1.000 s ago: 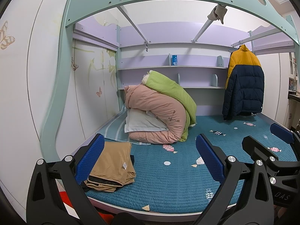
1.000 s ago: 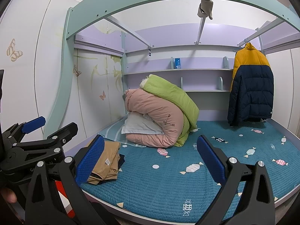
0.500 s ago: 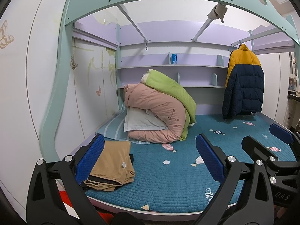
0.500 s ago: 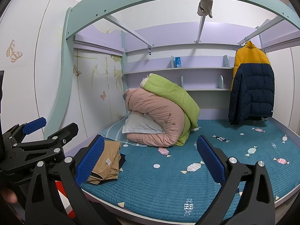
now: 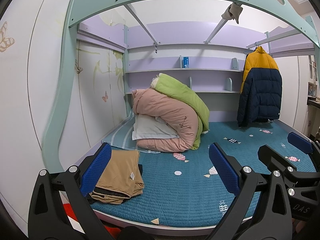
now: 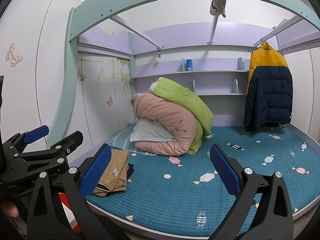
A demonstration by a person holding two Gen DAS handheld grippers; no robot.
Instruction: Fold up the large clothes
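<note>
Clothes [image 5: 120, 175] lie folded at the bed's [image 5: 180, 192] near left corner. Your left tool [image 5: 160, 170] and right tool [image 6: 160, 170] hover spread and empty; set the stack's edges square, or reach for the far-right jacket [image 5: 260, 88] by its shoulders.

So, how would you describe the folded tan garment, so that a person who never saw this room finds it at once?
Look at the bed with the teal quilted mattress cover. At its near left corner, in front of the rolled pink duvet, lies the folded tan garment. Unlike the bulky duvets behind it, it is flat, with a small white tag on top and dark fabric showing beneath.
</note>
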